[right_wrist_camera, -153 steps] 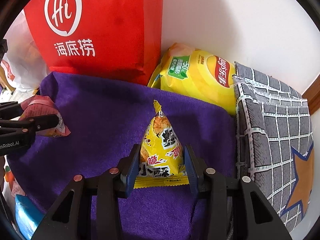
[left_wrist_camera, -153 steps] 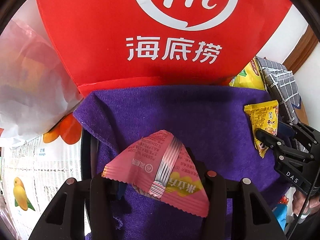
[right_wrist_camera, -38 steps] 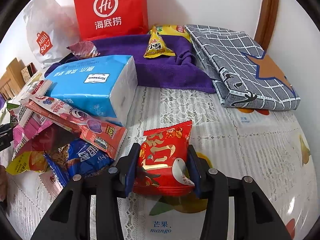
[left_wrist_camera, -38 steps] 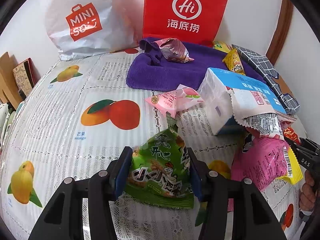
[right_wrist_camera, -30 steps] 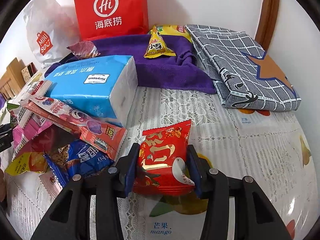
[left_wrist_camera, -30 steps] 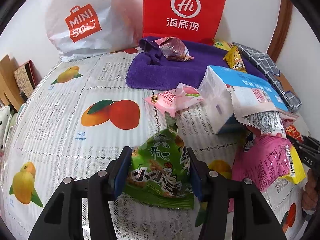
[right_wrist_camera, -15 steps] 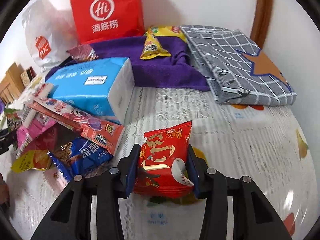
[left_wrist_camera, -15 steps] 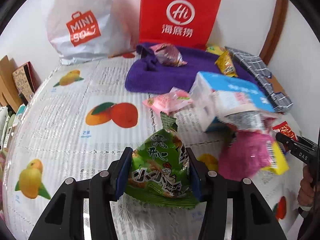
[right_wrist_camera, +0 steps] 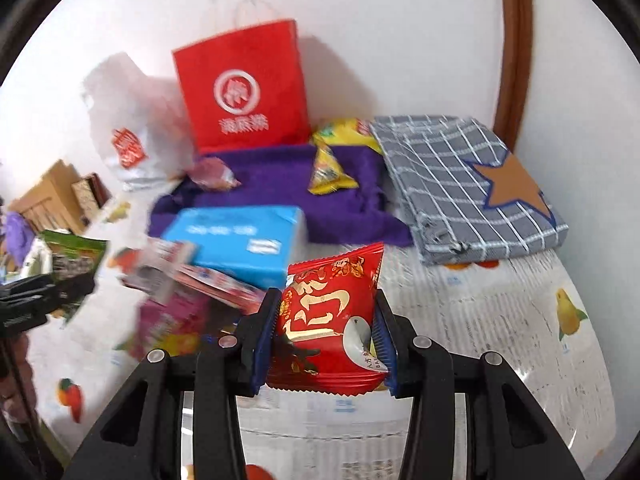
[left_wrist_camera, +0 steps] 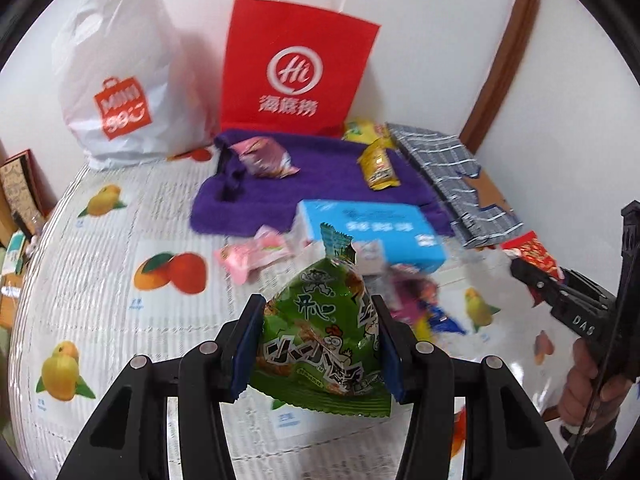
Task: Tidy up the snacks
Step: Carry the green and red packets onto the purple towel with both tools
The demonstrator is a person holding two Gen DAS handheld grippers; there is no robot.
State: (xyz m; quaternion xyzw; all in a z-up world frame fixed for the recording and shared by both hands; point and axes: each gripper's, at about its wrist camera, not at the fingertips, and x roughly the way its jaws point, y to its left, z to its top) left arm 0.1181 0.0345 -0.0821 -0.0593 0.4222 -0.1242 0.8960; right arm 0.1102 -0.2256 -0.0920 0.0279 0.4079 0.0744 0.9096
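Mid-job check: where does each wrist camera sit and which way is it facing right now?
Left wrist: rides the left hand-held gripper, which clamps a green snack packet; faces the red bag at the wall; the right hand shows at right.
Right wrist: rides the right hand-held gripper, which clamps a red snack packet; faces the same wall.
Shared: red bag, purple towel, blue tissue pack.
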